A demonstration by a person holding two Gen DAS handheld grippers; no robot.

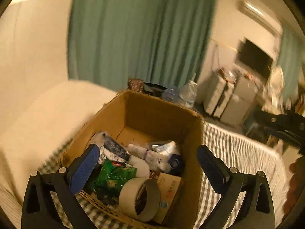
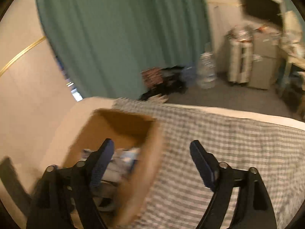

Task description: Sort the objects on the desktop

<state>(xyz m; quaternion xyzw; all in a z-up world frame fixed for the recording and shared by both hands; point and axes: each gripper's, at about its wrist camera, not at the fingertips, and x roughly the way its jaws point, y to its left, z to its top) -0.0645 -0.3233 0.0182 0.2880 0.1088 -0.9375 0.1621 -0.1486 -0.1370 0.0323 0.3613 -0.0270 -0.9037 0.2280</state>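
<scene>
An open cardboard box [image 1: 164, 112] stands on a checked cloth [image 1: 238, 152]. Inside lie a roll of beige tape [image 1: 140, 198], a green packet [image 1: 112, 177], a white tube [image 1: 150, 156], a small tan carton [image 1: 169, 190] and other packets. My left gripper [image 1: 146, 160] is open and empty, held just above the box's near side. My right gripper [image 2: 152, 156] is open and empty, astride the box's right wall [image 2: 144, 164], its left finger over the box and its right finger over the cloth [image 2: 238, 148]. The right wrist view is blurred.
A green curtain [image 1: 137, 34] hangs behind. A white cushion or surface [image 1: 42, 118] lies left of the box. Water bottles [image 2: 206, 70], dark bags [image 2: 167, 82] and white cabinets [image 2: 247, 61] stand on the floor beyond. The other gripper [image 1: 284, 126] shows at the right edge.
</scene>
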